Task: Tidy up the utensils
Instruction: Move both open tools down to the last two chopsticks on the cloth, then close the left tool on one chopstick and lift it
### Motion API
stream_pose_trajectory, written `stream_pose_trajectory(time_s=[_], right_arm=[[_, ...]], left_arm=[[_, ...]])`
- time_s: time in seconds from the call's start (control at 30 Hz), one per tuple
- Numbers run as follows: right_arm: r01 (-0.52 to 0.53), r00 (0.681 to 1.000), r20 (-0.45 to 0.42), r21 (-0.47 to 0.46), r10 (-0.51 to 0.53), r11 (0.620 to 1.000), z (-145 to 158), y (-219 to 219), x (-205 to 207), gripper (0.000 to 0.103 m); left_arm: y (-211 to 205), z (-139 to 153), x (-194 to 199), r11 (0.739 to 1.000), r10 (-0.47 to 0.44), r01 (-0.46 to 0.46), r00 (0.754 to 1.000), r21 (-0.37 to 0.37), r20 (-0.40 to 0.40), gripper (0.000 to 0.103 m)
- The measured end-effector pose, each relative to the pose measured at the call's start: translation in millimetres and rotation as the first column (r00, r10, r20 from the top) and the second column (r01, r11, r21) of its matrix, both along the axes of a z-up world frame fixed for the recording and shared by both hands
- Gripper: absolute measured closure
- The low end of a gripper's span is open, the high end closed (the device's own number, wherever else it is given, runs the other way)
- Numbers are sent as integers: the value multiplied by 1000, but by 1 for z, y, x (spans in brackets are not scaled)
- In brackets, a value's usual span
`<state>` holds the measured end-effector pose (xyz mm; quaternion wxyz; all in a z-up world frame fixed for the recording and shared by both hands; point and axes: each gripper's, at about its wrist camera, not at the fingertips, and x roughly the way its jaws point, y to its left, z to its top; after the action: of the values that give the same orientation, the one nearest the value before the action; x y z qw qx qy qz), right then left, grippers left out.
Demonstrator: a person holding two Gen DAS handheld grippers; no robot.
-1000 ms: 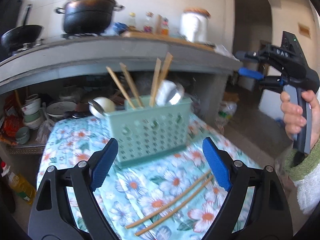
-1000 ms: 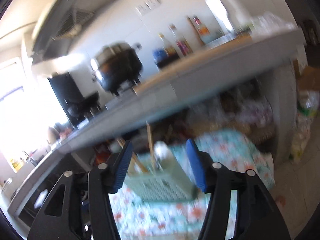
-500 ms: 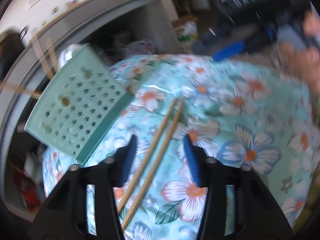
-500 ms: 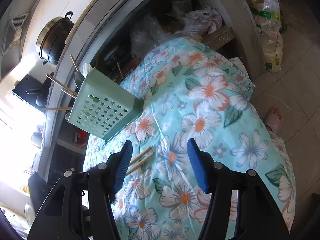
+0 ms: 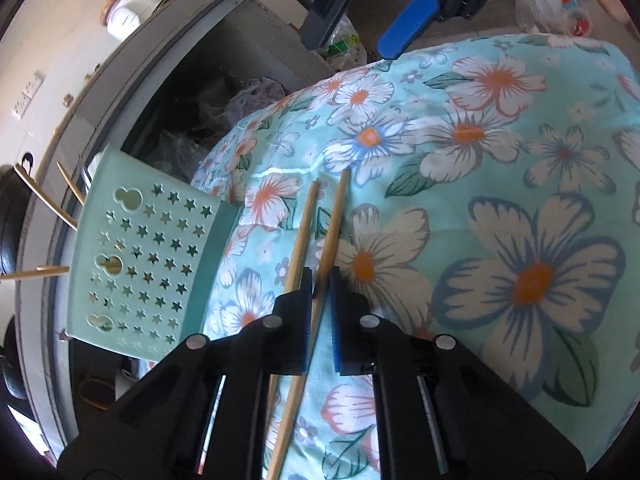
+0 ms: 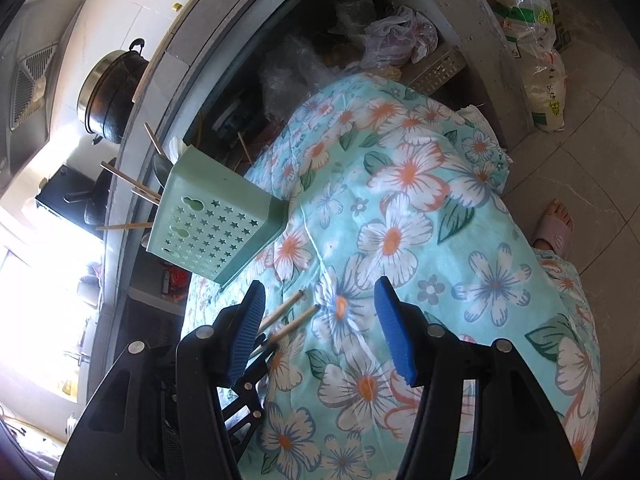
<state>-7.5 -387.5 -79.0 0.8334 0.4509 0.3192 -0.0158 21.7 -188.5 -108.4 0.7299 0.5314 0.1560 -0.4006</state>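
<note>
The left gripper (image 5: 320, 280) has just been closing its jaws, and now they pinch one chopstick (image 5: 334, 216) between the blue pads. A second chopstick (image 5: 302, 232) lies just beside it at 9 o'clock, outside the jaws, with its lower end going behind the left finger. Both sticks lie flat on the flowered cloth (image 5: 500, 184) and point up toward 12 o'clock.

The green basket (image 5: 140, 256) stands near the sticks at about 9 o'clock, close to the cloth's far edge by the grey counter (image 5: 168, 36). More chopsticks poke out of its top. There is a strip of bare cloth between the basket and the two sticks.

The right gripper (image 6: 320, 312) hangs over the cloth with its jaws wide apart and nothing in them. In its view the tips of the two sticks (image 6: 300, 308) show at 9 o'clock, beside its left pad. Toward 3 o'clock the cloth is wide and bare, then drops at its edge to the tiled floor (image 6: 580, 128), where a foot in a sandal (image 6: 554, 228) stands.
</note>
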Motion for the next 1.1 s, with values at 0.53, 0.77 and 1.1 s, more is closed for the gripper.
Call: stream_pose_trajectory(time_s=[0.53, 0.77, 1.1], right_arm=[[-16, 1000, 15, 7, 16, 1000, 3, 3, -3, 48], [-19, 1000, 19, 9, 18, 1000, 4, 4, -3, 48], [-28, 999, 20, 18, 28, 999, 3, 3, -1, 48]], left_arm=[[29, 27, -19, 999, 51, -52, 965, 0, -258, 95], [26, 41, -16, 999, 20, -34, 940, -37, -340, 77], [0, 24, -12, 1000, -3, 0, 937, -7, -349, 74]])
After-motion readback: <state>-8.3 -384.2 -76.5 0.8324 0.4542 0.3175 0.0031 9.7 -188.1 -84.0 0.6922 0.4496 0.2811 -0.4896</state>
